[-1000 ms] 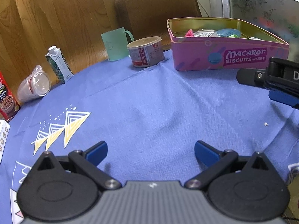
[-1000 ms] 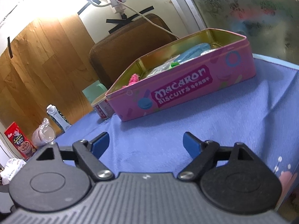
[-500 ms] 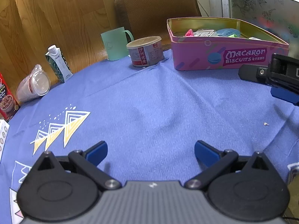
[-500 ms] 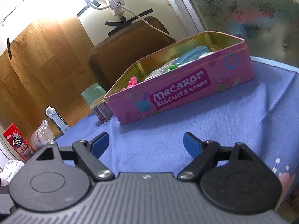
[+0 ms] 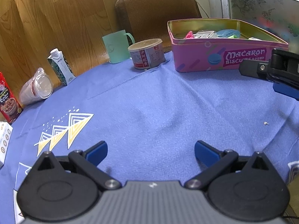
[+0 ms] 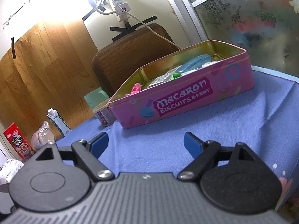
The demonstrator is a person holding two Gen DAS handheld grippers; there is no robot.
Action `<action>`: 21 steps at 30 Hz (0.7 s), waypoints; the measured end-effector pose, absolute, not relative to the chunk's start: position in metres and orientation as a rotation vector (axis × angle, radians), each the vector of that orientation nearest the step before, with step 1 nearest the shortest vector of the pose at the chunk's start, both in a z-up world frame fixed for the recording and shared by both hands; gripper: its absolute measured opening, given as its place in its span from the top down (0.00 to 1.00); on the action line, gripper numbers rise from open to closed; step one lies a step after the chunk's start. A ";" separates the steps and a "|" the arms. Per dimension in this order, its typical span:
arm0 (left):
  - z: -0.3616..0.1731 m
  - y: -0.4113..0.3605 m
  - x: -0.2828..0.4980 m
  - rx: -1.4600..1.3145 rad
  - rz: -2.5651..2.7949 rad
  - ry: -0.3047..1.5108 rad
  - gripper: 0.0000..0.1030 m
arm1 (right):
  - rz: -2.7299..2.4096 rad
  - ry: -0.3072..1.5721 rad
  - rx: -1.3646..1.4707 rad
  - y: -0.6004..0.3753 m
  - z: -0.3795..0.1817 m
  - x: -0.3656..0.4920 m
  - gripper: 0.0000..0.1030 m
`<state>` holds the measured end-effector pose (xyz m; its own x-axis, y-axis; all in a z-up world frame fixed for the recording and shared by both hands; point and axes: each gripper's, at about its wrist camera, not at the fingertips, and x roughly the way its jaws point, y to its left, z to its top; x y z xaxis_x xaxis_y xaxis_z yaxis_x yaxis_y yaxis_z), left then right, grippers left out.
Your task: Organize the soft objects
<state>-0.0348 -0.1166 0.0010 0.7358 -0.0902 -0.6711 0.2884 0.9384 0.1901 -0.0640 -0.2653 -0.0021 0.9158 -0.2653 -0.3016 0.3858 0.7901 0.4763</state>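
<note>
A pink "Macaron Biscuits" tin (image 5: 224, 59) stands open at the far right of the blue tablecloth; it also shows in the right wrist view (image 6: 186, 102). Inside it lie a pink fluffy item (image 5: 189, 35) (image 6: 135, 88), a blue soft item (image 5: 229, 32) (image 6: 196, 62), a small green piece (image 6: 176, 75) and packets. My left gripper (image 5: 150, 152) is open and empty, low over the bare cloth. My right gripper (image 6: 144, 142) is open and empty, in front of the tin; its side shows in the left wrist view (image 5: 271, 71).
A round can (image 5: 146, 56), a green mug (image 5: 116, 45), a milk carton (image 5: 59, 67), a lying plastic cup (image 5: 36, 89) and a red box (image 5: 7, 99) line the far-left table rim. A brown chair (image 5: 160, 13) stands behind. A white box (image 5: 3, 143) sits at left.
My right gripper has drawn slightly back and to the right, away from the tin. The left gripper has barely moved. Both stay open.
</note>
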 end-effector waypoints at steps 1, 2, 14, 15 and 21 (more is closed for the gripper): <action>0.001 -0.117 -0.035 0.292 -0.211 0.716 0.00 | -0.353 0.225 0.558 -0.265 -0.002 -0.064 0.13; 0.001 -0.117 -0.035 0.291 -0.211 0.717 0.00 | -0.353 0.225 0.558 -0.265 -0.002 -0.064 0.13; 0.002 -0.115 -0.032 0.279 -0.214 0.727 0.00 | -0.355 0.223 0.556 -0.263 -0.002 -0.065 0.12; 0.002 -0.115 -0.032 0.278 -0.213 0.728 0.00 | -0.356 0.222 0.556 -0.263 -0.002 -0.065 0.12; 0.002 -0.115 -0.031 0.273 -0.208 0.732 0.00 | -0.360 0.218 0.550 -0.262 -0.001 -0.064 0.12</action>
<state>-0.0310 -0.1151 0.0019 0.7259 -0.0913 -0.6818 0.2804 0.9443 0.1721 -0.0640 -0.2623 -0.0015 0.9151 -0.2740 -0.2958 0.3890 0.7926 0.4696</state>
